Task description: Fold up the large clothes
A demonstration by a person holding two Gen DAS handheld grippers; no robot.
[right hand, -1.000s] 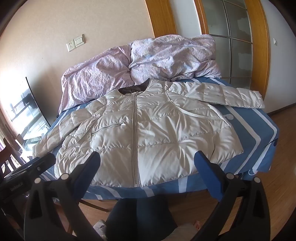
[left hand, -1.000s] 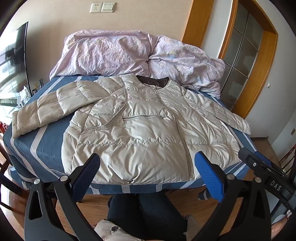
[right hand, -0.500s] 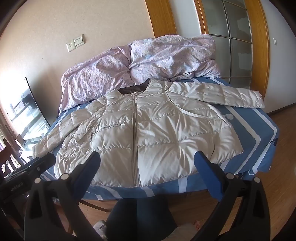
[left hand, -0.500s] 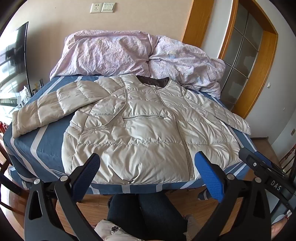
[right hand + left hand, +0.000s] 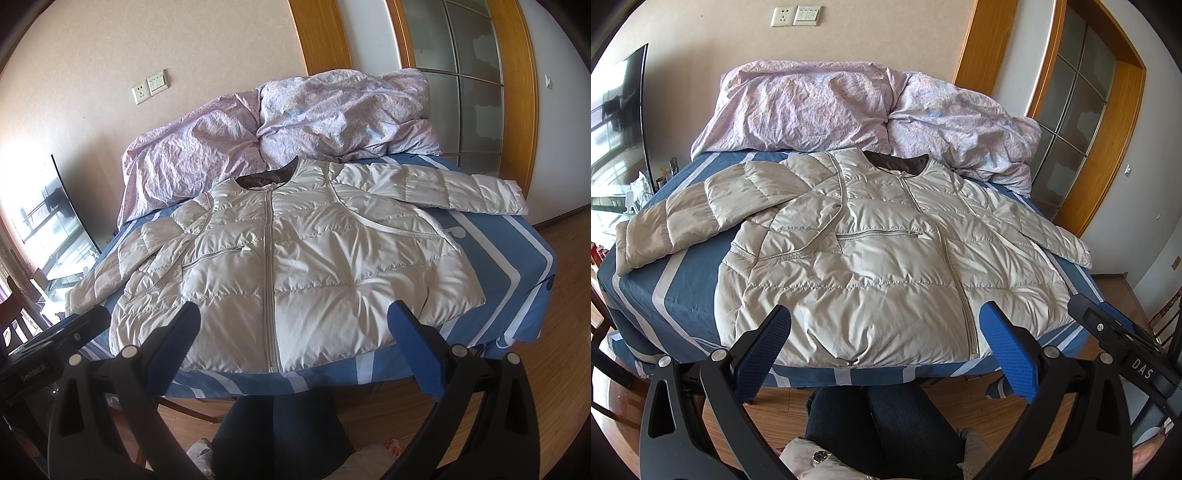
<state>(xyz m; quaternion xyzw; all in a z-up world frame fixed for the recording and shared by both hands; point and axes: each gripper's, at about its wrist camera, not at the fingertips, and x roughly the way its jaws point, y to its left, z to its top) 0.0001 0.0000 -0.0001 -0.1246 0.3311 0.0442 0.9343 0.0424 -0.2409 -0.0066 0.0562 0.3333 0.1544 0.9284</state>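
1. The jacket (image 5: 871, 266) is a pale beige quilted down garment with a slight sheen, lying face up and spread flat on the bed (image 5: 683, 295).
2. Its front zipper (image 5: 271, 280) is closed from the dark brown neckline (image 5: 897, 164) down to the hem.
3. The hem lies along the near edge of the bed; the neckline points toward the far end.
4. One sleeve (image 5: 690, 218) stretches out sideways toward the left edge of the bed, lying flat, its cuff near that edge.
5. The other sleeve (image 5: 454, 190) extends to the right, straight and flat.
6. A zipped chest pocket (image 5: 877, 233) runs horizontally on the left panel.
7. The fabric is puffy and lightly creased.
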